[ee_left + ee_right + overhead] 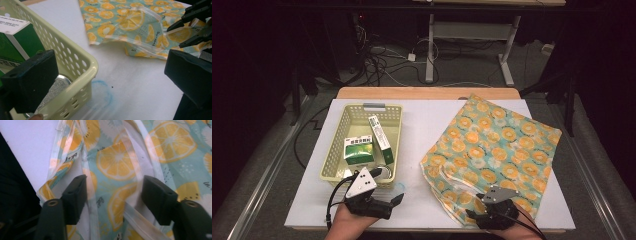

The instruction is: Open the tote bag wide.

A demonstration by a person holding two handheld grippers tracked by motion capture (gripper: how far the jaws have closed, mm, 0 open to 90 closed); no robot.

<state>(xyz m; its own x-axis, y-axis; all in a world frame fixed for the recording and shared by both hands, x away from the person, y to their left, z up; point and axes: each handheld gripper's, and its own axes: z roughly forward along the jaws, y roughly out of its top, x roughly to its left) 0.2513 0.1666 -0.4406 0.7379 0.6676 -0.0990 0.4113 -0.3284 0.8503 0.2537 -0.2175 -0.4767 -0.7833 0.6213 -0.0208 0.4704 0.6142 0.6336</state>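
Observation:
A fabric bag [492, 150] printed with orange slices lies flat on the right half of the white table. My right gripper [474, 215] is at its near edge, by the bag's mouth. In the right gripper view its jaws [115, 195] stand apart over the bag [170, 142], with a pale handle strap [132, 152] running between them; the pads press on nothing. My left gripper [396, 200] rests by the front right corner of a pale yellow basket [398, 135], open [110, 75] and empty.
The basket [82, 62] holds a green box [358, 151], a narrow green-and-white box [379, 132] and a metal can [56, 87]. A faint blue ring [102, 92] marks the table between basket and bag [120, 22]. The table's front edge is close to both hands.

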